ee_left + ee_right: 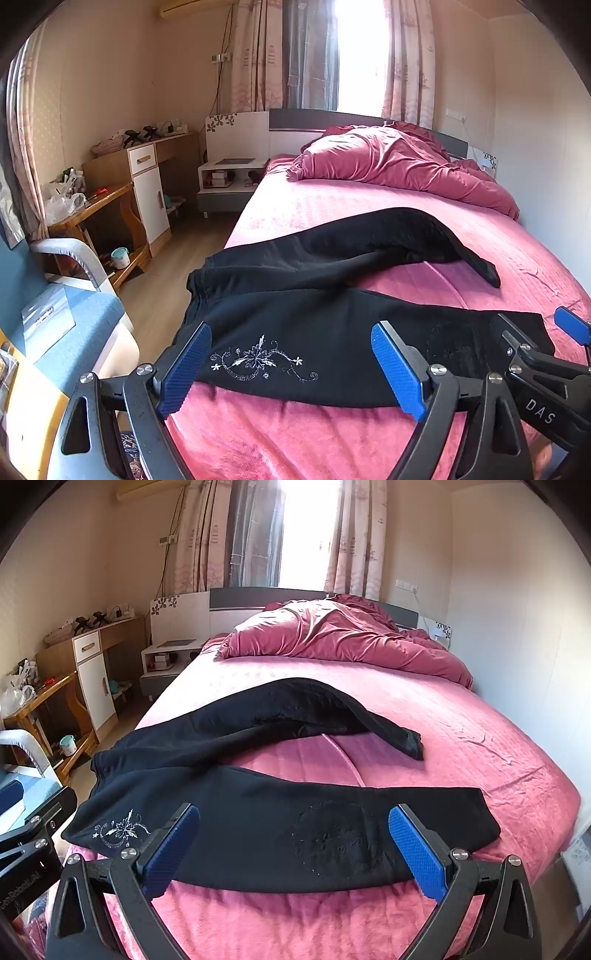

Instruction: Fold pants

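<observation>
Black pants [295, 258] [240, 731] lie spread on the pink bed [480, 229] [461, 720], waistband toward the left edge. The near leg runs rightward along the front and carries white floral embroidery [258, 360] [120, 830]. The far leg bends away and ends at a cuff [487, 275] [413, 744]. My left gripper [291, 332] hovers open over the embroidered part near the front edge, with nothing pinched between its blue pads. My right gripper [295, 812] stands open over the near leg further right. Each gripper also shows at the side of the other's view: right gripper [532, 325], left gripper [40, 797].
A crumpled pink duvet [399, 162] [332, 638] lies at the head of the bed. Left of the bed are a white nightstand [229, 181], a wooden desk with a white cabinet [147, 192], and a blue chair [81, 317]. A wall [517, 627] runs along the bed's right side.
</observation>
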Motion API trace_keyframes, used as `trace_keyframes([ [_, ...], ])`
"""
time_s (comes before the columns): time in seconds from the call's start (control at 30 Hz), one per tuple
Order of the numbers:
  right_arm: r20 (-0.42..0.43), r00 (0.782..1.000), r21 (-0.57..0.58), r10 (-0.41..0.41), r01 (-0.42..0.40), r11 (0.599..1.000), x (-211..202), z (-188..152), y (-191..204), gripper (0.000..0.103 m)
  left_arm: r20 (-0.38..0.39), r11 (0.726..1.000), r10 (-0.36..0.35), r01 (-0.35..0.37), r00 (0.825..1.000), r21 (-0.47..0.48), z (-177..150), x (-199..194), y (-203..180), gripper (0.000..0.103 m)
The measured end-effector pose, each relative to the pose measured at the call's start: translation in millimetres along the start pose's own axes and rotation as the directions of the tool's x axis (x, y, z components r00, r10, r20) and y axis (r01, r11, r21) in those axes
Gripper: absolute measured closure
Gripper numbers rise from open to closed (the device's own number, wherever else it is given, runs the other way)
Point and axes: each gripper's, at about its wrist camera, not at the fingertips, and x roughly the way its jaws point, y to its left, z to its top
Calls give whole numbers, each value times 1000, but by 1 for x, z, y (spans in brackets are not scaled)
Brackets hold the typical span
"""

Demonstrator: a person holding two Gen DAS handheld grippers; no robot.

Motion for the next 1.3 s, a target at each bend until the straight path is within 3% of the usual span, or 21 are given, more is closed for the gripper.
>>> trace_keyframes([
  [1.0, -12, 1000, -9, -17, 17, 1000, 7, -2, -4, 0, -30, 1000, -8, 8, 1000, 4, -11, 13, 1, 13],
  [1.17, -37, 999, 0, -19, 19, 1000, 17, -5, -10, 0, -100, 995, -95, 93, 990, -29, -12, 21, 5, 13],
  [1.27, -76, 997, 11, -12, 13, 1000, 29, -10, -14, 0, -87, 983, -174, 167, 981, -81, -14, 28, 10, 13],
  [1.3, -89, 996, 13, -14, 15, 1000, 34, -13, -16, 0, -85, 984, -167, 161, 982, -79, -14, 32, 12, 13],
])
